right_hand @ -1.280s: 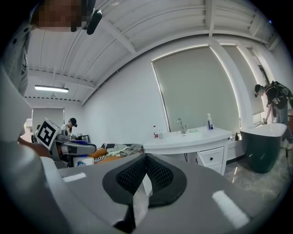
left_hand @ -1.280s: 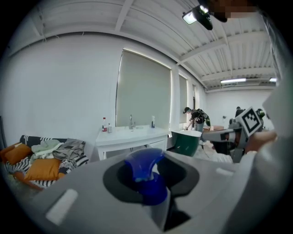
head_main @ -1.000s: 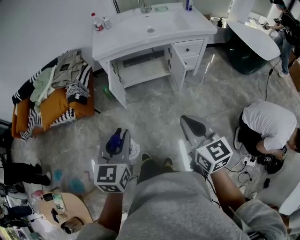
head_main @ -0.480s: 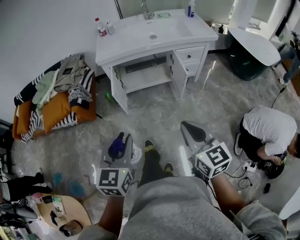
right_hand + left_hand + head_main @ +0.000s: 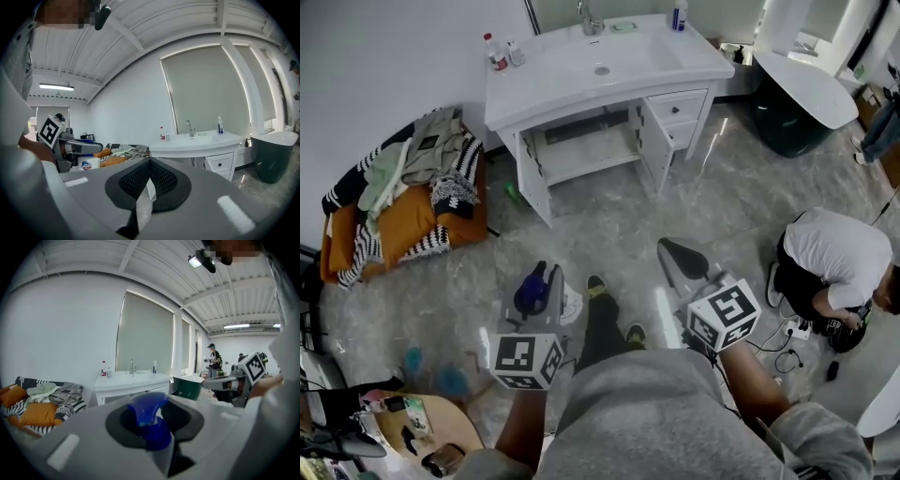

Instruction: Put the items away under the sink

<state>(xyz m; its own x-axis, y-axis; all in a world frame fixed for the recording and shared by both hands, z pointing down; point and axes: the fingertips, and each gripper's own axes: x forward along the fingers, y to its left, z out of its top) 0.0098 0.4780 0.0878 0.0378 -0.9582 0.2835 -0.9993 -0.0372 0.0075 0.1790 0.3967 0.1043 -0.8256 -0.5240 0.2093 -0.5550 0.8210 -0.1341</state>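
Note:
My left gripper (image 5: 539, 281) is shut on a white bottle with a blue cap (image 5: 149, 425); the same bottle shows its blue label (image 5: 88, 163) in the right gripper view. Held beside it, my right gripper (image 5: 677, 253) is shut, its black pads (image 5: 161, 180) together with nothing between them. Ahead across the floor stands the white sink cabinet (image 5: 609, 70). Its doors (image 5: 654, 141) hang open on a bare shelf space (image 5: 586, 142) under the basin. Both grippers point toward it from a few steps away.
An orange sofa piled with clothes (image 5: 403, 197) is at the left. A green item (image 5: 514, 194) lies on the floor by the cabinet. A person crouches at the right (image 5: 830, 253) near cables, and a dark tub (image 5: 797, 103) stands beyond. A round table (image 5: 422, 427) is behind me at the left.
One of my feet has stepped forward toward the cabinet, and the view has shifted a little. Both grippers keep their places, the left still holding the bottle.

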